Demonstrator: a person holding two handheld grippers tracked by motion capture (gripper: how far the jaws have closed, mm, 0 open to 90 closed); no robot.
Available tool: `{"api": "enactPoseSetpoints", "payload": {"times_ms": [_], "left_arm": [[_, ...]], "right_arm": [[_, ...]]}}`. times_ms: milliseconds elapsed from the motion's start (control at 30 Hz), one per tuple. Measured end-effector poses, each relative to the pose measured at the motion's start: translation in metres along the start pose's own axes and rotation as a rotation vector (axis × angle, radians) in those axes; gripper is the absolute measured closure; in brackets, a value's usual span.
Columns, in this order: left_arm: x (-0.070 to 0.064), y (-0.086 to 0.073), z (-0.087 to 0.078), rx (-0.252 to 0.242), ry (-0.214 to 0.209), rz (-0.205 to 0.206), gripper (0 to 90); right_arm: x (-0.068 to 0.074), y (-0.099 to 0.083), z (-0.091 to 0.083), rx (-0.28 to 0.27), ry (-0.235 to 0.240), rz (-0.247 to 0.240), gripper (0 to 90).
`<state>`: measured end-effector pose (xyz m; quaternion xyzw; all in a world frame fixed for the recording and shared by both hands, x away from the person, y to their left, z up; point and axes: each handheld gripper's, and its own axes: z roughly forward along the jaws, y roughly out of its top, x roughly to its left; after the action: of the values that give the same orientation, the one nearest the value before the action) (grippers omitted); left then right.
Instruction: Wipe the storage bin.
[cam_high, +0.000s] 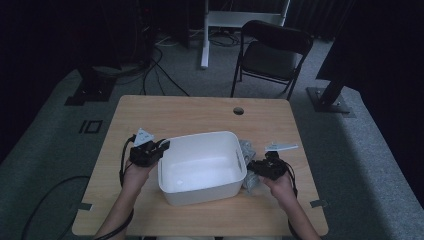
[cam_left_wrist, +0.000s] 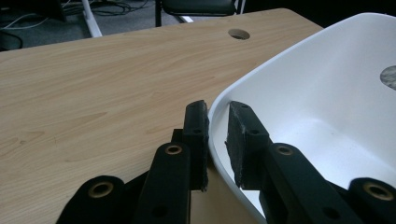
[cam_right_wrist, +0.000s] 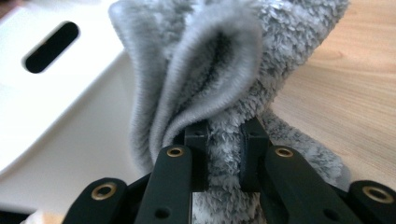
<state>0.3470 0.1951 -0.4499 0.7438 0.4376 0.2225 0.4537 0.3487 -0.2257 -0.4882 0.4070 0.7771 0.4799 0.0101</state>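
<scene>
A: Left gripper, status?

B: Jaws straddle the near-left rim of the white plastic tub, one outside, one inside. A narrow gap to the wall shows on the inner side, so they look not quite clamped. I read it as a brace, to keep the tub from sliding on the wooden table.

A: Right gripper?

B: Jaws narrow, pinching a bunched fold of grey fluffy cloth. The cloth sits on the table just outside the tub's right wall, by the slotted handle, touching or nearly so.

A: Why grip a fold?

B: Likely because soft pile needs a gathered ridge to hold for a lift.

A: Tub contents?

B: The high view shows a bare white floor, nothing inside. The left gripper view catches a grey patch at the far edge; can't tell what it is.
</scene>
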Motion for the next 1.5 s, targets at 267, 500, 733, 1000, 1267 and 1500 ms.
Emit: {"api": "enactPoseSetpoints", "payload": {"times_ms": [267,500,733,1000,1267,1500], "left_arm": [[-0.001,0.001,0.0,0.004,0.009,0.0,77.7],[0.0,0.0,0.0,0.002,0.005,-0.003,77.7],[0.001,0.0,0.0,0.0,-0.008,-0.003,77.6],[0.0,0.001,0.001,0.011,-0.006,0.007,77.7],[-0.001,0.001,0.001,0.01,0.001,0.002,77.5],[0.0,0.001,0.001,0.012,-0.009,0.004,77.5]], "right_arm": [[-0.004,-0.001,0.011,0.02,-0.03,-0.003,78.7],[-0.016,-0.01,0.038,0.122,-0.091,0.025,78.9],[-0.02,-0.004,0.031,0.082,-0.062,0.05,78.5],[-0.018,0.018,0.022,0.001,-0.043,0.044,78.4],[-0.026,0.003,0.044,0.08,-0.093,0.066,78.7],[-0.029,0.012,0.037,0.031,-0.062,0.084,78.5]]}}
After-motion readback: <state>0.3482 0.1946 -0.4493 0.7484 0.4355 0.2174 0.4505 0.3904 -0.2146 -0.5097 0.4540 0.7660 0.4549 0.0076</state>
